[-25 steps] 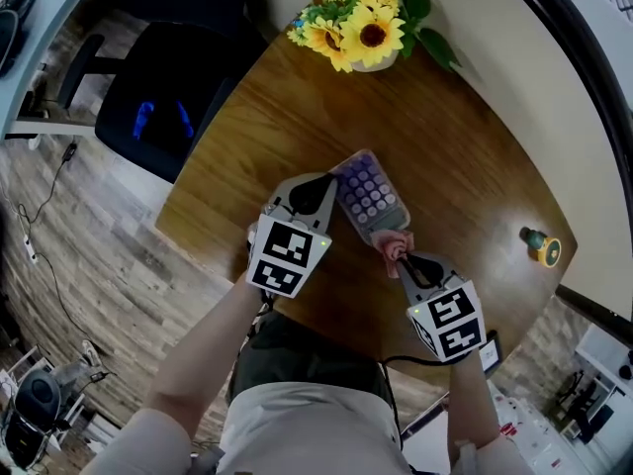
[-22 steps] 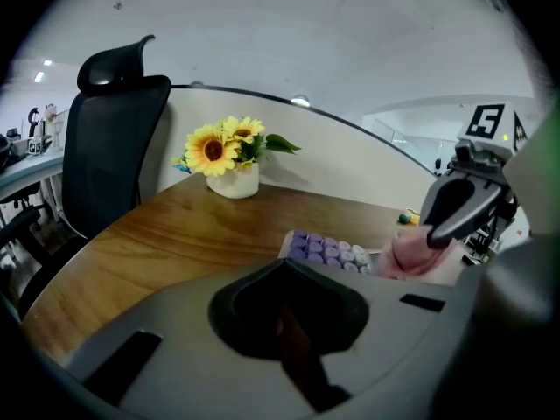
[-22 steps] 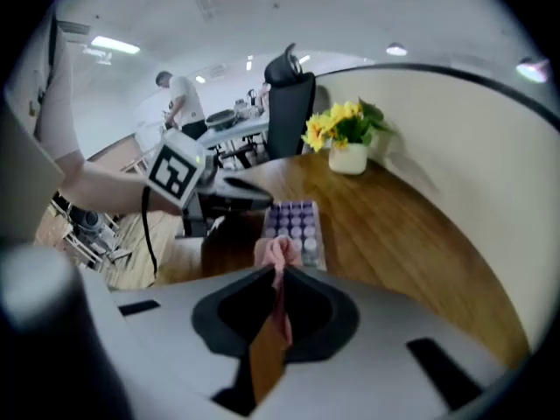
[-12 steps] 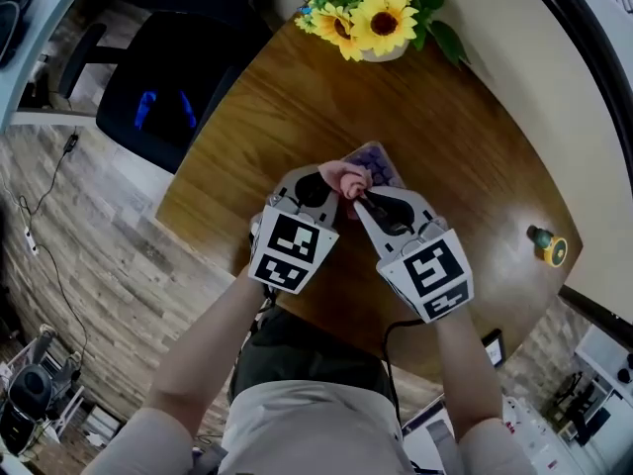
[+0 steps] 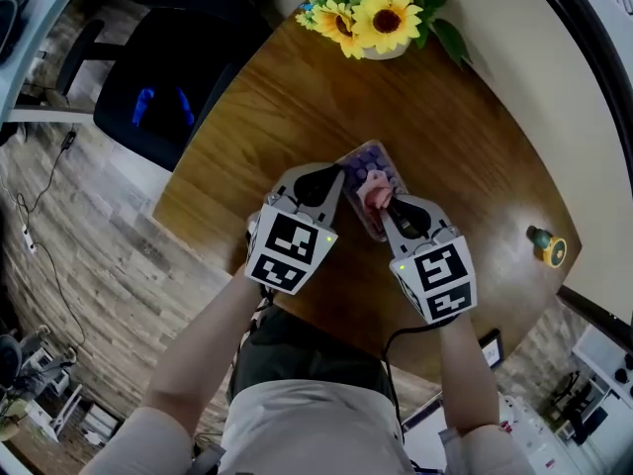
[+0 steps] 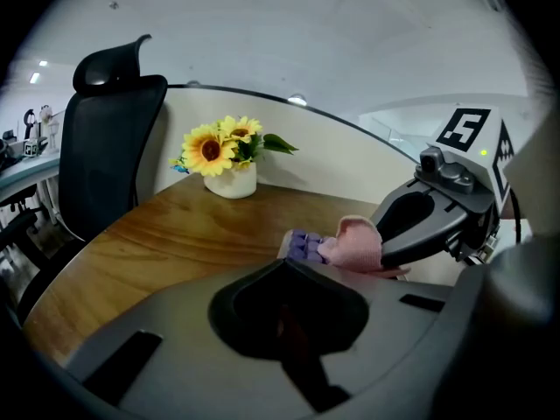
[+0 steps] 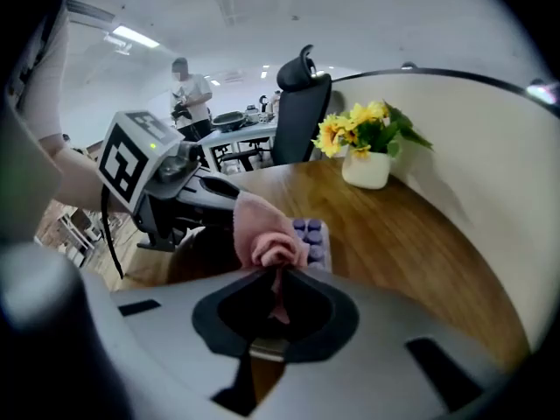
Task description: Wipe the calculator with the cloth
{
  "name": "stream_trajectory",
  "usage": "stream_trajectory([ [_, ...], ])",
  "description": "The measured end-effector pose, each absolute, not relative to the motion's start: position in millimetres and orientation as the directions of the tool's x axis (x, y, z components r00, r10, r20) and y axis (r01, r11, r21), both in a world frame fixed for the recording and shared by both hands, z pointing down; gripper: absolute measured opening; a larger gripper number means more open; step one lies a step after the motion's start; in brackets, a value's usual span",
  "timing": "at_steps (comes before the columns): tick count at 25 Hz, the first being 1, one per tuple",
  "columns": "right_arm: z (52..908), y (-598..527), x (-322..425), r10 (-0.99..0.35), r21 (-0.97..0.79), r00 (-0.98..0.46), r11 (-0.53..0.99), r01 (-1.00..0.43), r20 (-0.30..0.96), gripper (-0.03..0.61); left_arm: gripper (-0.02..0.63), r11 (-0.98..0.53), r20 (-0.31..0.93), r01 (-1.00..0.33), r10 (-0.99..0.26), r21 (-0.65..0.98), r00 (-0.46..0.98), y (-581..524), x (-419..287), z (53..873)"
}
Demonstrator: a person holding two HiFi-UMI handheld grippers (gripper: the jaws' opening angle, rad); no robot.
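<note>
A calculator [image 5: 385, 165] with purple keys lies on the round wooden table [image 5: 465, 146]. A bunched pink cloth [image 5: 374, 190] rests on its keys, and my right gripper [image 5: 384, 206] is shut on that cloth. In the right gripper view the cloth [image 7: 267, 233] sticks up from the jaws [image 7: 278, 274], with the calculator [image 7: 313, 233] just beyond. My left gripper [image 5: 334, 181] is shut at the calculator's left edge. In the left gripper view the calculator [image 6: 302, 245] starts right at the jaw tips [image 6: 284, 265], and the cloth [image 6: 354, 243] sits past it.
A white vase of sunflowers [image 5: 381, 18] stands at the table's far edge. A small green and yellow object [image 5: 542, 245] sits at the right rim. A black office chair [image 5: 168, 77] is beside the table on the left. A person [image 7: 188, 90] stands far off.
The right gripper carried the cloth from the calculator's near end to its far end, then back to the middle. The left gripper stayed at the calculator's edge.
</note>
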State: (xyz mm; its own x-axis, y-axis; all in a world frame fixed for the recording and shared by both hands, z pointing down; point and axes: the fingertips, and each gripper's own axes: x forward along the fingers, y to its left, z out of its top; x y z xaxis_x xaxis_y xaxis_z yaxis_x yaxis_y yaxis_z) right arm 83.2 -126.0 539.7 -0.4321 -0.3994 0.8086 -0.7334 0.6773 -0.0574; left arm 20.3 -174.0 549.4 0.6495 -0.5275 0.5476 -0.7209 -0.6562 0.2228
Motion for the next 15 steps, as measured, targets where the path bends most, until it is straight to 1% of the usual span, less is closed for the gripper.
stream_trajectory([
  [4,541,-135,108,-0.400,-0.053,-0.382,0.630,-0.774,0.833,0.031,0.002,-0.660,0.548,-0.717,-0.524,0.224,0.653,-174,20,549],
  [6,542,-141,123,-0.413,-0.018,-0.335,0.607,-0.794,0.847,0.031,0.002,-0.659,0.548,-0.718,-0.524,0.224,0.652,-174,20,549],
  [8,540,-151,145,-0.471,0.086,-0.241,0.573,-0.815,0.849,0.025,0.002,-0.658,0.548,-0.720,-0.526,0.221,0.650,-174,20,550],
  [10,527,-162,164,-0.553,0.173,-0.184,0.530,-0.830,0.813,0.023,0.002,-0.658,0.548,-0.722,-0.532,0.212,0.646,-174,21,550],
  [11,516,-168,166,-0.591,0.175,-0.194,0.509,-0.843,0.783,0.023,0.002,-0.659,0.547,-0.723,-0.536,0.205,0.643,-174,21,550],
  [13,489,-176,151,-0.645,0.120,-0.269,0.492,-0.862,0.715,0.023,0.002,-0.661,0.545,-0.725,-0.542,0.195,0.640,-173,20,549],
  [15,471,-177,120,-0.646,0.035,-0.380,0.533,-0.845,0.662,0.023,0.002,-0.661,0.545,-0.724,-0.541,0.196,0.641,-173,19,549],
])
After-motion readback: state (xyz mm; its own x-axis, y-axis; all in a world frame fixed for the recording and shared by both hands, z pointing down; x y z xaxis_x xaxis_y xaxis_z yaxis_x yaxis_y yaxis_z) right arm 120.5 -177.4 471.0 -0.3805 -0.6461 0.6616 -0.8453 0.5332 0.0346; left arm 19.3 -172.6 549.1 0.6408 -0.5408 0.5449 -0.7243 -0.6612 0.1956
